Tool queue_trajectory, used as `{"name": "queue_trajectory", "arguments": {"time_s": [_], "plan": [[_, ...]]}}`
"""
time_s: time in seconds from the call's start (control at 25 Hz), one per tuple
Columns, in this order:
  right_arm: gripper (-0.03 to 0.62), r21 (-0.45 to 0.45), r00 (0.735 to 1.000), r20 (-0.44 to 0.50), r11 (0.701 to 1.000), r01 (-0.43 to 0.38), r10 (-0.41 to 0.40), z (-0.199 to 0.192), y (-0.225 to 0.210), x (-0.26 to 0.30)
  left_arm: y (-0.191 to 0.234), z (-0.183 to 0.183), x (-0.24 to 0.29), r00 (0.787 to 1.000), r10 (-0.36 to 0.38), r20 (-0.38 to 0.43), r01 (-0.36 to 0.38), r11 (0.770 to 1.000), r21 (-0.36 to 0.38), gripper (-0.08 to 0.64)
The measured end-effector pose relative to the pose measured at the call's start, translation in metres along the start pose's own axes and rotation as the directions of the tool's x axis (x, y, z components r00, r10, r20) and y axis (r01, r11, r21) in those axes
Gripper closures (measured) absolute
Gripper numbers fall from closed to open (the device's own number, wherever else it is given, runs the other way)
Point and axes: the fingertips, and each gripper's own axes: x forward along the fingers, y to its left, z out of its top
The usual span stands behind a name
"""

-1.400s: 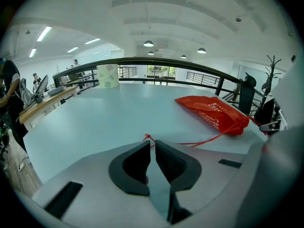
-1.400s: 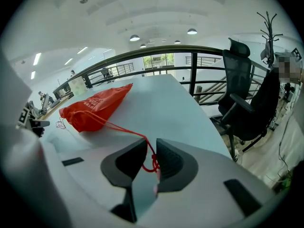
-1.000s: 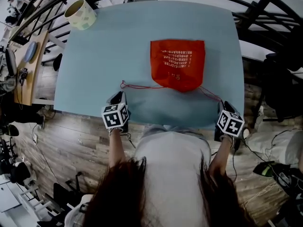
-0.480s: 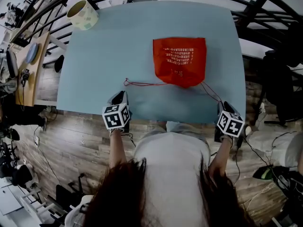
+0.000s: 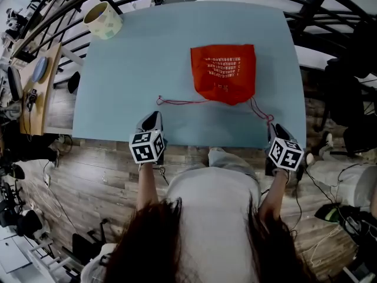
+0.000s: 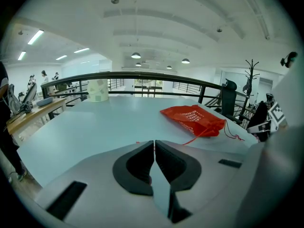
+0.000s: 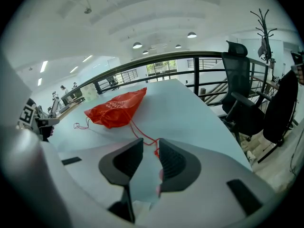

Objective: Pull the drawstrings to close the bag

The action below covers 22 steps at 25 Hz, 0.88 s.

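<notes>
A red drawstring bag (image 5: 222, 74) lies flat on the pale blue table (image 5: 129, 69), its gathered mouth toward me. The left drawstring (image 5: 177, 102) trails left from the mouth, and its end lies just ahead of my left gripper (image 5: 151, 117). In the left gripper view that gripper (image 6: 154, 143) is shut with nothing between the jaws, and the bag (image 6: 192, 118) is ahead to the right. The right drawstring (image 5: 262, 112) lies slack and kinked. Its knotted end (image 7: 155, 147) rests on the table at the tips of my right gripper (image 7: 150, 144), which stands open without pressing it.
A beige spotted roll (image 5: 101, 19) stands at the table's far left corner. A dark railing (image 6: 142, 76) runs behind the table. An office chair (image 7: 240, 109) is off the table's right side. My grippers hang at the table's near edge (image 5: 194, 140), close to my body.
The right drawstring, stretched straight toward my right gripper before, now lies loose and curled on the table. Both grippers stay at the near edge.
</notes>
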Motion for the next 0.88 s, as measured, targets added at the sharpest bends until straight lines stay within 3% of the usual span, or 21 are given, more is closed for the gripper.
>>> {"name": "queue_trajectory", "arguments": {"time_s": [0.88], "plan": [[0.492,-0.129,0.99,0.135,0.991,-0.029,0.047,0.006,0.064,-0.048,-0.022,-0.01,-0.054,0.994,-0.098,0.057,0.094,0.993,0.07,0.54]]}}
